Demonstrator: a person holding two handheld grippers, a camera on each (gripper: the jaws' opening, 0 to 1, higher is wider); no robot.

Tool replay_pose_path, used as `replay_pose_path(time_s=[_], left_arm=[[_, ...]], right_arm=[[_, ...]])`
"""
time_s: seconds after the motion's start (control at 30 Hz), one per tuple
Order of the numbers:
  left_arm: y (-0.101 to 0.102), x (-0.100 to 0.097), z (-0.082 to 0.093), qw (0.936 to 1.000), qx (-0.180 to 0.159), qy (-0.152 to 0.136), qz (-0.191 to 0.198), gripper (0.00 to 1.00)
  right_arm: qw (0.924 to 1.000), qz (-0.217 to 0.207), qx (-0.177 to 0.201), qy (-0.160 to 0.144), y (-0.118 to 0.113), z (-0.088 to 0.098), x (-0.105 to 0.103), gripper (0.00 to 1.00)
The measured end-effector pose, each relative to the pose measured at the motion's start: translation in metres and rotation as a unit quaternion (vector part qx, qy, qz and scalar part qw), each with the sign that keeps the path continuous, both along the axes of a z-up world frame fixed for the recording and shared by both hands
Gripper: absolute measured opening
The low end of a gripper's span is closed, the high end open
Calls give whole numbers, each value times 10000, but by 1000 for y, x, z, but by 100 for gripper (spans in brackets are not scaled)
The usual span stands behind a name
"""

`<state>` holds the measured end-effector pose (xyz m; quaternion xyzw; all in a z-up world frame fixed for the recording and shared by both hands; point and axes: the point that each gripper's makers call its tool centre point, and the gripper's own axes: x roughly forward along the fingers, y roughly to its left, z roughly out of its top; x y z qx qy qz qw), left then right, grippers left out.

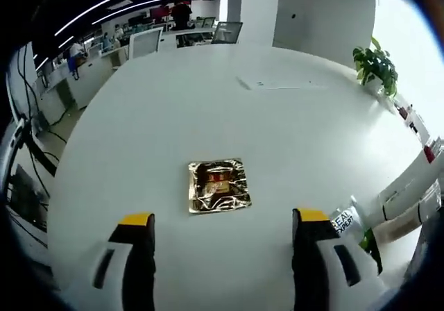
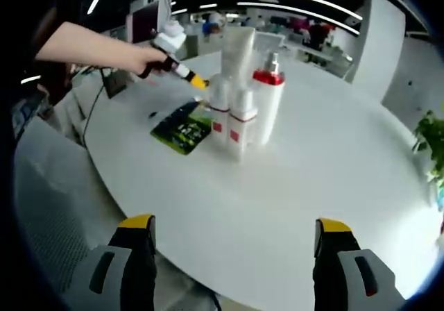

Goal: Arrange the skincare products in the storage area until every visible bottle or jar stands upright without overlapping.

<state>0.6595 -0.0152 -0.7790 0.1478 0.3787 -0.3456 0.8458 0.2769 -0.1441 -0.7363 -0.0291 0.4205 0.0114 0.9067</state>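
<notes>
In the right gripper view several skincare containers stand upright close together on the white round table (image 2: 326,158): a tall white tube (image 2: 237,47), a white bottle with a red cap (image 2: 268,106) and two small white bottles with red bands (image 2: 220,110) (image 2: 241,125). A green sachet (image 2: 182,127) lies flat beside them. My right gripper (image 2: 234,224) is open, well short of the group. A hand holds my left gripper (image 2: 182,69) just left of the bottles. In the left gripper view, my left gripper (image 1: 223,221) is open above a gold foil sachet (image 1: 218,186). A clear labelled bottle (image 1: 343,221) sits by its right jaw.
White bottle shapes (image 1: 406,200) stretch along the right edge of the left gripper view. A potted plant (image 1: 378,64) stands at the table's far right edge. A person's arm (image 2: 90,47) reaches in from the left. Desks and monitors lie beyond the table.
</notes>
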Motion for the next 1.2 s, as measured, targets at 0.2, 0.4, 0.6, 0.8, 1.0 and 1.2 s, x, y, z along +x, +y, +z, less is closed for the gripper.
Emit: replay_pose_path(time_s=[0.2, 0.4, 0.6, 0.8, 1.0, 1.2], left_arm=[[-6, 15, -5, 9997, 137, 54, 196, 69], [-13, 24, -5, 9995, 180, 98, 233, 65], [-19, 25, -11, 9988, 318, 245, 275, 59], [-20, 25, -10, 9985, 385, 269, 281, 56], [-17, 23, -8, 9983, 398, 335, 261, 35], [-16, 21, -8, 9982, 379, 416, 220, 33]], right_arm=[[10000, -90, 21, 1, -2, 0, -1, 99], [9998, -170, 58, -8, -4, 0, -1, 99], [9998, -198, 83, 20, -4, -1, -2, 99], [9997, -222, 101, 26, -5, -2, -3, 98], [9997, -235, 108, 33, -5, -2, -3, 98], [9996, -241, 108, 31, -5, -2, -3, 98]])
